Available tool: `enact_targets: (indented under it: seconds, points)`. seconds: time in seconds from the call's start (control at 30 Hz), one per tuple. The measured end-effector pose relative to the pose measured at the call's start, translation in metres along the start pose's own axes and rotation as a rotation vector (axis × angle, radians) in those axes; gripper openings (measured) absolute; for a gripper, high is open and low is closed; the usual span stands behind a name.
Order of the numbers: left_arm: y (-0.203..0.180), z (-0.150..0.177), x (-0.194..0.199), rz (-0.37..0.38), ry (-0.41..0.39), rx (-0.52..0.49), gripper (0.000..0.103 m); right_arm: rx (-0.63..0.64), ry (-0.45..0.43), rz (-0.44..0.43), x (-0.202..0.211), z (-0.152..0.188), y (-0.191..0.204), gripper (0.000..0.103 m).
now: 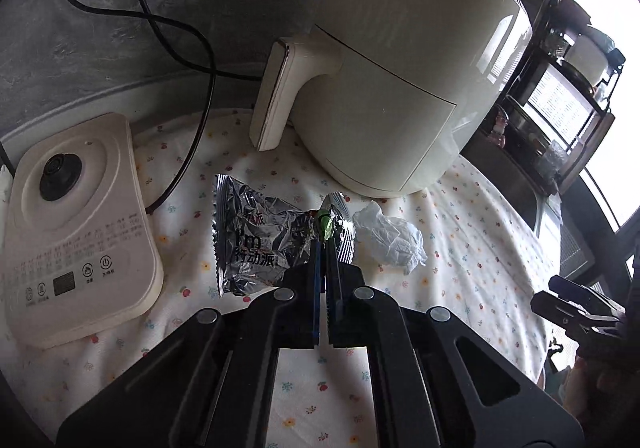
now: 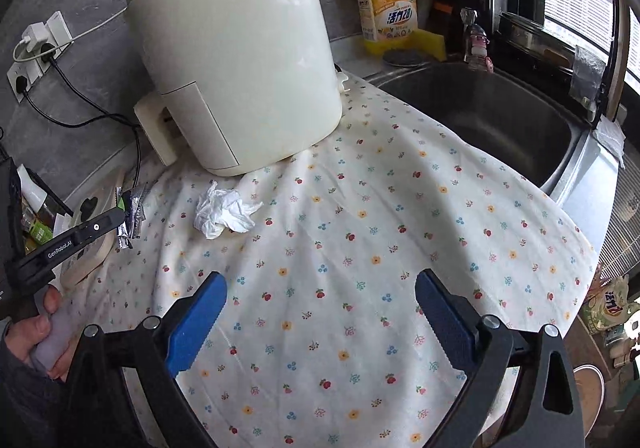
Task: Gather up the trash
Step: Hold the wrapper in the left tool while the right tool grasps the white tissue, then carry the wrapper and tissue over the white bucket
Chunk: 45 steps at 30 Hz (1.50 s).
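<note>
Left tool (image 1: 323, 244) apparently pinching half-hidden foil wrapper (image 1: 256, 236); right tool (image 2: 320, 312) spread, beyond crumpled tissue (image 2: 224, 213).

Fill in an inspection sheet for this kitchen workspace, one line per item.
Surface: floral cloth over the counter, rumpled.
Job's things: foil wrapper; crumpled tissue lying beside it on the cloth.
Clutter: air fryer, kettle base, detergent bottle.
Grippers: left hand-held gripper shut on the wrapper's edge; right hand-held gripper open above the cloth.
Cables: black cable looping behind the kettle base to a wall socket.
Surroundings: sink, dish rack.
</note>
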<state>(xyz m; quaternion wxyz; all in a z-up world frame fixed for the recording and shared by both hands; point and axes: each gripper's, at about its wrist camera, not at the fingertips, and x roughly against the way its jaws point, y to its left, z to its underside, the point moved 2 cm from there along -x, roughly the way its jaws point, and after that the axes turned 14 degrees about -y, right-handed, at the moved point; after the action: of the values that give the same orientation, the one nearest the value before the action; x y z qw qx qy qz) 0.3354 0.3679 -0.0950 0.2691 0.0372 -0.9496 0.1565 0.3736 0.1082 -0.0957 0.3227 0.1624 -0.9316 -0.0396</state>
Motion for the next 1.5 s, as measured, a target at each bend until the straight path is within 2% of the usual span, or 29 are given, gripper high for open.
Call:
enact_targets:
  seconds: [0.3, 0.4, 0.57, 0.6, 0.63, 0.67, 0.7, 0.87, 1.07, 1.37, 1.5]
  points:
    - [0.041, -0.007, 0.016, -0.050, -0.049, 0.074, 0.003, 0.082, 0.052, -0.101, -0.053, -0.015, 0.058, 0.080]
    - [0.050, -0.008, 0.016, -0.056, -0.054, 0.087, 0.003, 0.091, 0.088, -0.119, -0.074, -0.016, 0.072, 0.072]
    - [0.056, -0.011, 0.017, -0.060, -0.056, 0.089, 0.003, 0.100, 0.126, -0.136, -0.106, -0.018, 0.087, 0.070]
    - [0.056, -0.011, 0.016, -0.059, -0.056, 0.087, 0.003, 0.098, 0.137, -0.133, -0.114, -0.018, 0.087, 0.067]
    - [0.055, -0.012, 0.016, -0.057, -0.056, 0.084, 0.003, 0.096, 0.153, -0.131, -0.121, -0.016, 0.087, 0.060]
    - [0.053, -0.012, 0.016, -0.055, -0.056, 0.082, 0.003, 0.090, 0.184, -0.137, -0.127, -0.013, 0.085, 0.030]
    - [0.052, -0.012, 0.018, -0.053, -0.057, 0.080, 0.003, 0.076, 0.202, -0.149, -0.129, -0.011, 0.084, 0.013]
    - [0.038, -0.012, 0.021, -0.043, -0.058, 0.068, 0.003, 0.088, 0.174, -0.173, -0.101, -0.007, 0.074, 0.011]
    - [0.005, -0.003, 0.019, -0.011, -0.040, 0.035, 0.003, 0.066, 0.144, -0.157, -0.058, 0.003, 0.042, 0.011]
    - [-0.076, 0.019, 0.018, 0.078, -0.003, -0.034, 0.003, 0.009, 0.102, -0.059, 0.008, 0.024, -0.028, 0.011]
    - [-0.120, 0.035, 0.016, 0.134, 0.028, -0.071, 0.003, -0.044, 0.075, -0.005, 0.044, 0.033, -0.072, 0.011]
